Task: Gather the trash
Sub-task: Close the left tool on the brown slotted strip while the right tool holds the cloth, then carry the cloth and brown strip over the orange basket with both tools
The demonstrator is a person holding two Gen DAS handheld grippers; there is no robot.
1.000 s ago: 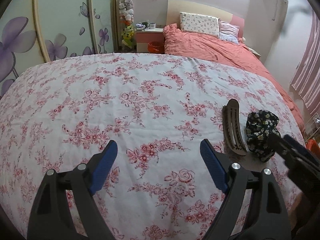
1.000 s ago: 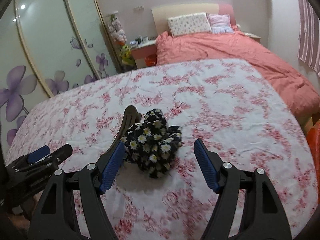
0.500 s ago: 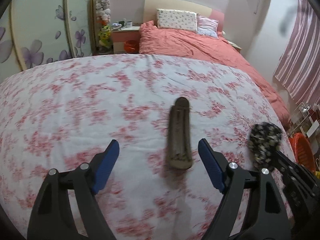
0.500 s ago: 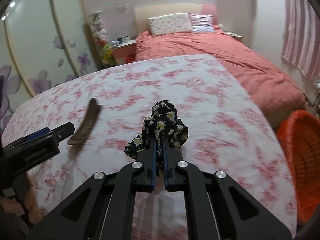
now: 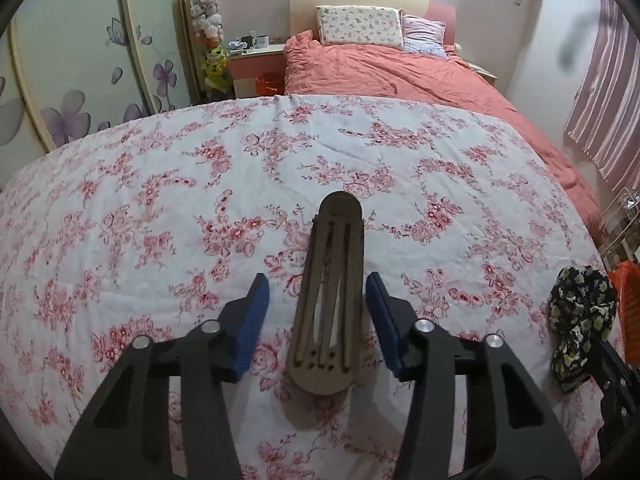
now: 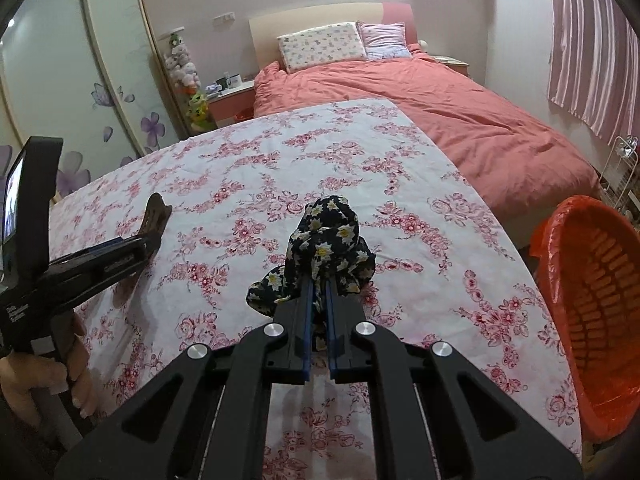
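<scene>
A long brown slotted hair clip (image 5: pixel 330 300) lies on the floral tablecloth (image 5: pixel 160 208). My left gripper (image 5: pixel 318 306) straddles it. Its jaws are closing: the right blue pad (image 5: pixel 380 312) is nearly at the clip's edge, and a gap shows at the left pad. My right gripper (image 6: pixel 318 292) is shut on a black daisy-print cloth (image 6: pixel 324 240), which bunches up above the fingertips. The left wrist view shows that cloth (image 5: pixel 582 312) at the far right. In the right wrist view the left gripper (image 6: pixel 132 248) and the clip's tip (image 6: pixel 154 216) sit at the left.
An orange basket (image 6: pixel 592 320) lined with an orange bag stands off the table's right edge. Behind the table is a bed with a salmon duvet (image 6: pixel 460 120). A flowered wardrobe (image 5: pixel 80 60) fills the left, and a wire rack (image 6: pixel 620 176) stands at the right wall. A hand (image 6: pixel 40 372) holds the left gripper.
My left gripper slid over to the brown clip and its jaws narrowed around it. My right gripper shut on the daisy-print cloth and carried it rightward, bringing the orange basket into view.
</scene>
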